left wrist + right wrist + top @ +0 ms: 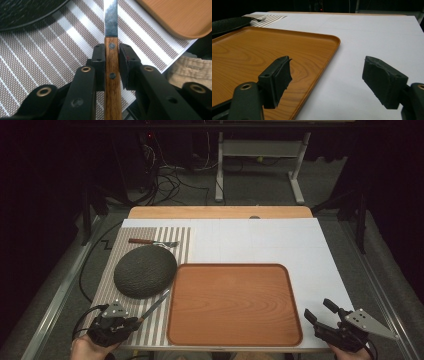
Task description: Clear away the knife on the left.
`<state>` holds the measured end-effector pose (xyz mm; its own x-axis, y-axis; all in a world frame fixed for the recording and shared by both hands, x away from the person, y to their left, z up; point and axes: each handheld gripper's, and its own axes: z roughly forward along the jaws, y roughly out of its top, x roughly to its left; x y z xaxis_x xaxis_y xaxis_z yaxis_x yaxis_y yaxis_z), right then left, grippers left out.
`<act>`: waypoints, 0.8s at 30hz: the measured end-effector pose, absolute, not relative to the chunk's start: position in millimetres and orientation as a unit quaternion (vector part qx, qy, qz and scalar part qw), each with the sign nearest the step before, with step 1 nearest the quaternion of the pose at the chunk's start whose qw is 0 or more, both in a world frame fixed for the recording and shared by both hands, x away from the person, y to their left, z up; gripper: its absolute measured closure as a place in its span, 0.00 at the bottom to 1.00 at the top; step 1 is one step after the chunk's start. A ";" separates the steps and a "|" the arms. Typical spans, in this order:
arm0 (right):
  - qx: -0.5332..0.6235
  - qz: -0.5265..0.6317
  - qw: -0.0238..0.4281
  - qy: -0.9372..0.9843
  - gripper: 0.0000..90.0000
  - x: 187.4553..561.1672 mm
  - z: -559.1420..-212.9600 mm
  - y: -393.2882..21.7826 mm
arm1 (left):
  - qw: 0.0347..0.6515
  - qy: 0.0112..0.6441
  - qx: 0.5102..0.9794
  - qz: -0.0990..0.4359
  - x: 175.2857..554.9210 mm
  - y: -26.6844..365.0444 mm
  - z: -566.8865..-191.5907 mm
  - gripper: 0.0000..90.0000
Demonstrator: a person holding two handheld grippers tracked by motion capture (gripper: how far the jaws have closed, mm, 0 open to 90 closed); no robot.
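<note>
The knife (111,50) is sitting clamped by its wooden handle in the left tool (112,322), lower left of the frame, its blade pointing up-right over the striped mat (150,320) toward the dark plate (145,271). The orange tray (235,305) is lying just right of the blade, at centre. A fork (152,242) is resting on the mat above the plate. At lower right, the right tool (320,312) is hanging over the white tabletop (280,240), jaws standing wide apart and gripping nothing.

brown-and-white striped mat (175,242), orange wood-grain tray (235,302), dark green plate (145,271)
</note>
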<state>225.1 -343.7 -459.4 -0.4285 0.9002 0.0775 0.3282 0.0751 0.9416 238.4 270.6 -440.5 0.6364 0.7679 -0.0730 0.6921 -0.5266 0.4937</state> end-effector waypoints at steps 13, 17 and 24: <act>0.451 0.505 0.282 0.680 0.26 225.2 -459.3 -343.2 | 0.260 0.410 0.871 0.078 232.0 260.0 -436.8 0.81; 0.450 0.505 0.281 0.681 0.26 225.2 -459.3 -342.8 | 0.262 0.407 0.871 0.080 233.4 253.6 -434.0 0.81; 0.449 0.504 0.281 0.682 0.26 225.2 -459.4 -342.2 | 0.272 0.394 0.874 0.082 239.8 238.5 -428.9 0.81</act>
<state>225.2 -342.2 -459.4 -0.4382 0.8962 0.0692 0.3297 0.0886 0.9399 239.8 238.5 -428.9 0.6767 0.7328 -0.0706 0.6439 -0.5427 0.5393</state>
